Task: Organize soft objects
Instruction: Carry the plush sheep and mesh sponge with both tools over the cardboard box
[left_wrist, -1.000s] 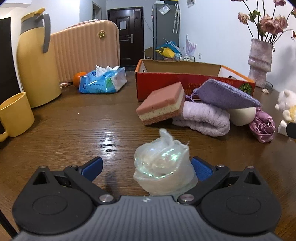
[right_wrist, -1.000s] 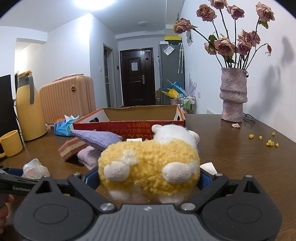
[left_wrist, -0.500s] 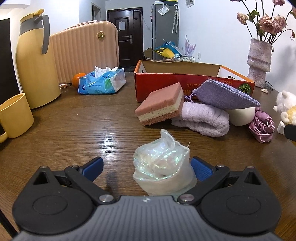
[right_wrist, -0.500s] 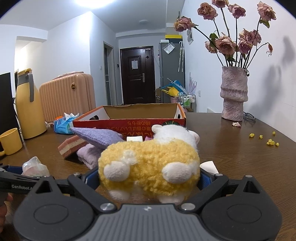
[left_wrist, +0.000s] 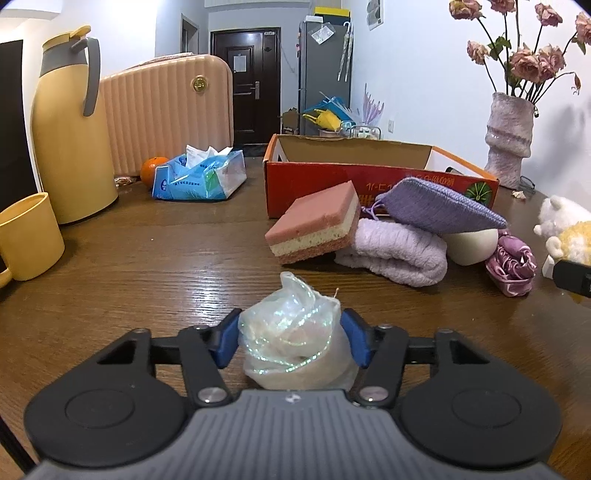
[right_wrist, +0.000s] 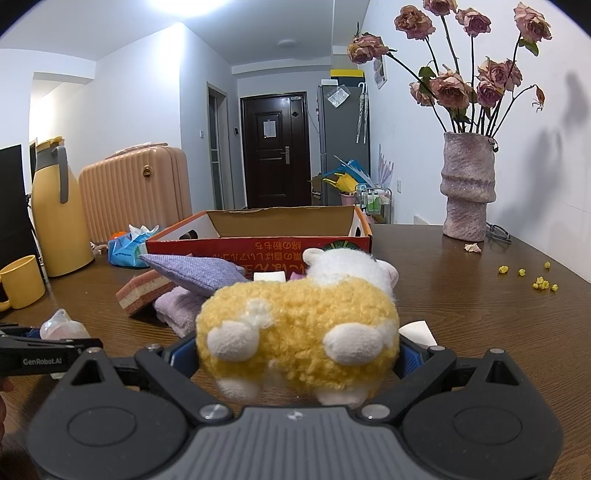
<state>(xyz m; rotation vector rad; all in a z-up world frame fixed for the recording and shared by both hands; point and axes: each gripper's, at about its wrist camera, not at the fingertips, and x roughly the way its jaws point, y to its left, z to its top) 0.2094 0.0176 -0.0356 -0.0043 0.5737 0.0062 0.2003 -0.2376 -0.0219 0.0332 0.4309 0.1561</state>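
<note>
My left gripper (left_wrist: 291, 338) is shut on an iridescent clear bag (left_wrist: 295, 343) low over the wooden table. My right gripper (right_wrist: 295, 352) is shut on a yellow and white plush sheep (right_wrist: 295, 325); the sheep also shows at the right edge of the left wrist view (left_wrist: 565, 229). Ahead lie a pink layered sponge (left_wrist: 314, 223), a lilac towel (left_wrist: 395, 251), a purple knitted pouch (left_wrist: 439, 205), a cream ball (left_wrist: 472, 245) and a purple satin piece (left_wrist: 513, 264). Behind them stands an open red cardboard box (left_wrist: 314, 181), also in the right wrist view (right_wrist: 258, 245).
A yellow mug (left_wrist: 26, 236), a yellow thermos (left_wrist: 70, 129), a blue tissue pack (left_wrist: 199, 177) and an orange (left_wrist: 151, 166) stand at the left. A vase of dried roses (right_wrist: 467, 188) stands at the right back. A peach suitcase (left_wrist: 166, 114) is behind the table.
My left gripper's fingers have closed from wide open onto the iridescent bag. My right gripper keeps its hold on the plush sheep and has barely moved.
</note>
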